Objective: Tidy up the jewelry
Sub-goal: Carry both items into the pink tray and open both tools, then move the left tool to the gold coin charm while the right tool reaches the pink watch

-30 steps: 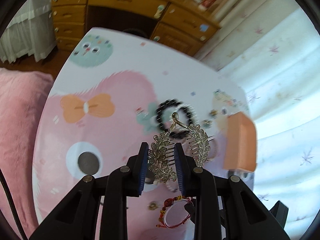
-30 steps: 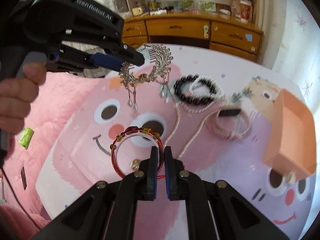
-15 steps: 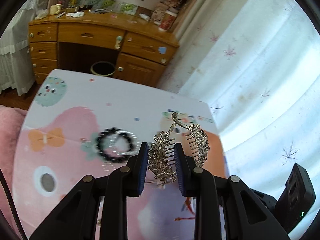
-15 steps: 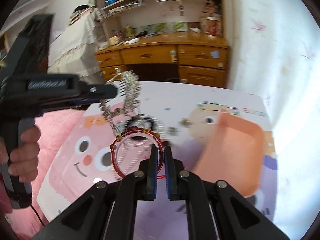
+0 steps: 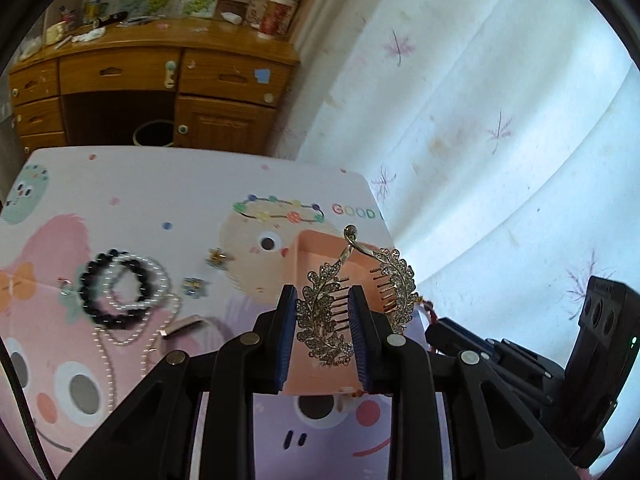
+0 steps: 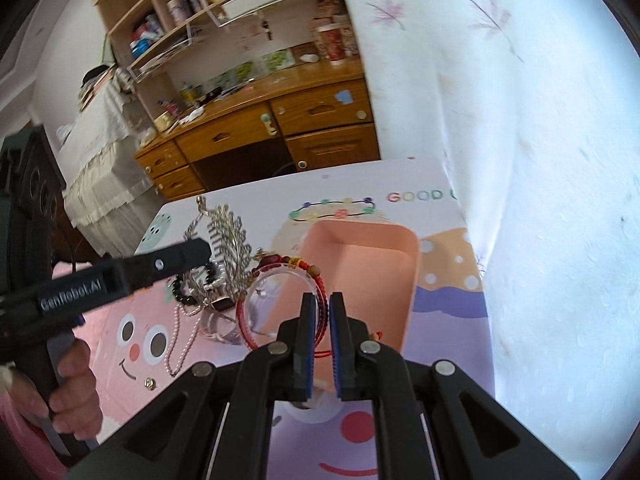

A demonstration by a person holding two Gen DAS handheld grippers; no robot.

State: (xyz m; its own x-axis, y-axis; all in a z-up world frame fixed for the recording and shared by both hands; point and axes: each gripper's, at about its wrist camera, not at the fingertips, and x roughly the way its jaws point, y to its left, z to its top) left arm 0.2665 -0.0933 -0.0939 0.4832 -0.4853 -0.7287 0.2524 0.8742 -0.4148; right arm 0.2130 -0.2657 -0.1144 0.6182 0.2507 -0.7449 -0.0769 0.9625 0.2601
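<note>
Left wrist view: the left gripper point(image 5: 323, 334) is closed on a rhinestone leaf hair comb point(image 5: 326, 320), suspended over the orange tray point(image 5: 320, 248) on the cartoon-print table point(image 5: 160, 184). Right wrist view: the right gripper point(image 6: 325, 344) is nearly shut, pinching a red beaded bracelet point(image 6: 280, 276) at the tray's near-left edge.

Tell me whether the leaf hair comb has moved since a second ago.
Yes. In the left wrist view the leaf hair comb, clamped in the left gripper, has gone rightward from over the black bead bracelet to over the orange tray.
</note>
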